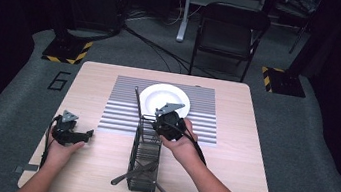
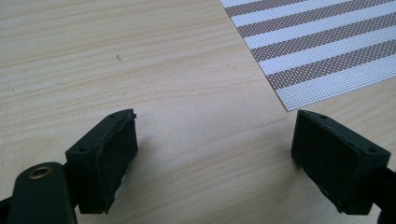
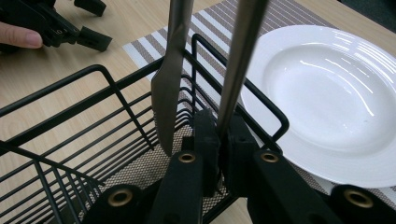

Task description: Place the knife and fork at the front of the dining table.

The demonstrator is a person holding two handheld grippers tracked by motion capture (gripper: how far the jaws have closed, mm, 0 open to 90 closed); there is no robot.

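Right gripper [image 3: 218, 140] is clamped on a slim metal utensil handle [image 3: 238, 60] at the far end of the black wire caddy [image 1: 144, 158], mid-table just short of the white plate [image 1: 164, 98]; a knife [image 3: 169, 88] stands beside it in the same basket. Left gripper [image 2: 215, 158] sits idle, jaws wide apart with nothing between them, near the table's left edge. The handle looks stiff, light and slick, so I'd grip mid-shaft, square across the flat, or it may pivot in the pads.

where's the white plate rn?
High view: the white plate sits on the striped placemat at the table's far middle, just beyond the black wire rack and the right gripper.
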